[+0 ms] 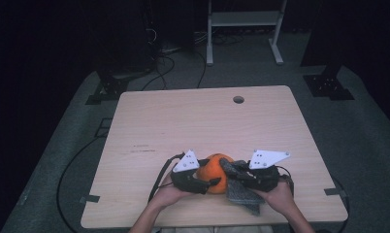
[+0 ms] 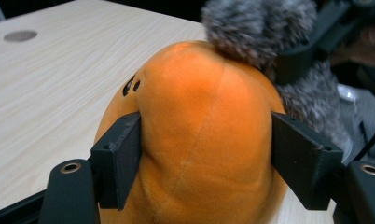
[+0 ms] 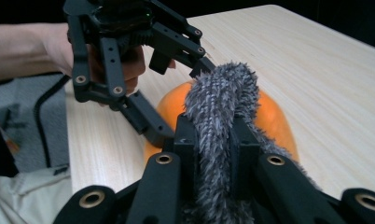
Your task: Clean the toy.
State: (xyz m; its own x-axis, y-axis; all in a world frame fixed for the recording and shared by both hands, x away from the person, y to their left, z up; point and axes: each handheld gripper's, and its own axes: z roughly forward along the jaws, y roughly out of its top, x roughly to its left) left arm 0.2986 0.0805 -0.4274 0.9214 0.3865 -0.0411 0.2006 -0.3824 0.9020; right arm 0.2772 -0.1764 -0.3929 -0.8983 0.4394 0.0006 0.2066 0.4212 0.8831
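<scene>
An orange plush toy (image 1: 216, 167) rests on the wooden table (image 1: 193, 121) near its front edge. My left gripper (image 1: 208, 175) comes at it from the left, and in the left gripper view both pads press into the toy's (image 2: 199, 93) sides, so the left gripper (image 2: 206, 140) is shut on it. A grey furry cloth (image 1: 241, 194) lies against the toy's right side and over its top (image 2: 255, 28). My right gripper (image 3: 213, 135) is shut on a fold of this cloth (image 3: 223, 93), right beside the toy (image 3: 269, 116).
A round cable hole (image 1: 238, 99) sits near the table's far edge. Behind the table stand a white metal frame (image 1: 244, 19), black stand bases (image 1: 329, 85) and loose cables (image 1: 164, 63) on the floor. Bare tabletop stretches beyond the toy.
</scene>
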